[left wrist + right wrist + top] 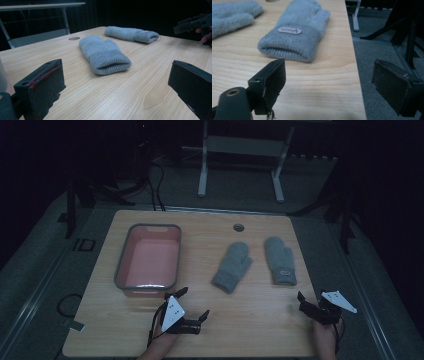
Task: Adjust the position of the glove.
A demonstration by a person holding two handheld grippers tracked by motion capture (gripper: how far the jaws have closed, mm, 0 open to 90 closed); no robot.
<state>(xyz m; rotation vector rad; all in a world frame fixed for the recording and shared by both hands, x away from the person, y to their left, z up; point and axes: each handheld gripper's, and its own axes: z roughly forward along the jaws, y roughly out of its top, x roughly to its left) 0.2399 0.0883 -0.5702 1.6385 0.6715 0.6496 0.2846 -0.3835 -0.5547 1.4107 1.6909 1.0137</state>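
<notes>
Wooden table [250, 330] is dim, its far surroundings lost in dark. Pink tub [150, 260] sits left; two grey mittens [232, 266] [281, 260] lie apart, mid-table. Left gripper [192, 305] and right gripper [310, 302] gape empty near the front edge.

Dim room, grey carpet floor [240, 195]

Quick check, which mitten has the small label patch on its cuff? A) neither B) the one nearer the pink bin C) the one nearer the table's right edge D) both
C: the label sits on the cuff of the right mitten, clear in the right gripper view; the left mitten, nearer the pink bin, shows a plain cuff.
</notes>
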